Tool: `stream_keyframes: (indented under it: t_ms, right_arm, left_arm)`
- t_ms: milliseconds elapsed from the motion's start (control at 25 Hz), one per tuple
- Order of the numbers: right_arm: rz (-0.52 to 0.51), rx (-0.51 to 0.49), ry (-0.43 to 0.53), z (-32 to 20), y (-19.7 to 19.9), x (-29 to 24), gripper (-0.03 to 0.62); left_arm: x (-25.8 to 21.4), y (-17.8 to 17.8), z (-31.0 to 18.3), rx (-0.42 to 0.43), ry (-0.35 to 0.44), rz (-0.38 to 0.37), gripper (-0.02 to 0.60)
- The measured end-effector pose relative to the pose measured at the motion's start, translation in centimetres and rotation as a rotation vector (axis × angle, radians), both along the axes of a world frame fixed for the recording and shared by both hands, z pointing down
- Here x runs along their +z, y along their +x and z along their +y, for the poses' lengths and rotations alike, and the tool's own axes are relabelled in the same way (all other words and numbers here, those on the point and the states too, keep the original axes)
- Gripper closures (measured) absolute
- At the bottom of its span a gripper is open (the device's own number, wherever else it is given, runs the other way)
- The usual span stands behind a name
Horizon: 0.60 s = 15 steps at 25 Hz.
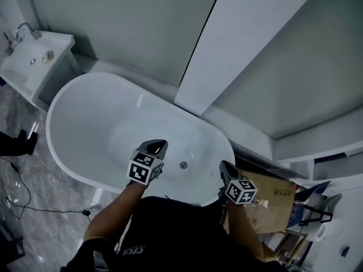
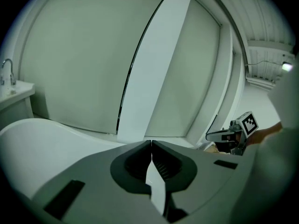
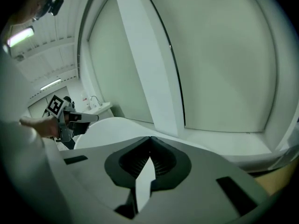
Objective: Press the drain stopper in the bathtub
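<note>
— How do the left tongs stand?

— Their jaws are pressed together, tip against tip, with nothing gripped between them. In the left gripper view they point roughly level at the pale wall behind the tub, and they touch nothing.

— And the right tongs?

— The same: the tips meet and the jaws are empty. From the head view they sit over the near rim of the bathtub, toward its right end.

— Where is the drain stopper?

— It is a small round metal disc on the white floor of the tub, near that right end. In the head view it lies between the two tongs, just right of the left tongs' tips and left of the right ones. Neither touches it, and neither gripper view shows it.

— Is there any writing?

— Each of the tongs carries a cube with black-and-white square markers. A cardboard box beside the tub has dark print that is too small to read. The person's dark shirt bears pale letters that I cannot make out.
</note>
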State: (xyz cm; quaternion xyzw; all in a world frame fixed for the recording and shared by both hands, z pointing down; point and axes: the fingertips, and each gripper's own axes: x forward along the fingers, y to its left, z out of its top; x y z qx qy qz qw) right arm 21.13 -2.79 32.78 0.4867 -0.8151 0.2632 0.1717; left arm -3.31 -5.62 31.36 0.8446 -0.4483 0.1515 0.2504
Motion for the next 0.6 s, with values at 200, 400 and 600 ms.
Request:
stream_keyframes:
  t_ms: [200, 400, 600]
  right_arm:
    - [-0.045, -0.052, 0.101, -0.7, 2.8, -4.3, 0.580]
    - [-0.108, -0.035, 0.135, -1.2, 7.2, -5.8, 0.580]
    - [-0.139, -0.048, 0.179, -2.7, 10.2, -7.5, 0.580]
  left_arm:
    - [-3.6, 2.9, 1.2, -0.066, 0.049, -0.003, 0.563]
    - [-6.4, 5.7, 0.7, -0.123, 0.097, -0.019, 0.565]
    - [-9.8, 7.9, -1.0, -0.151, 0.165, -0.044, 0.565]
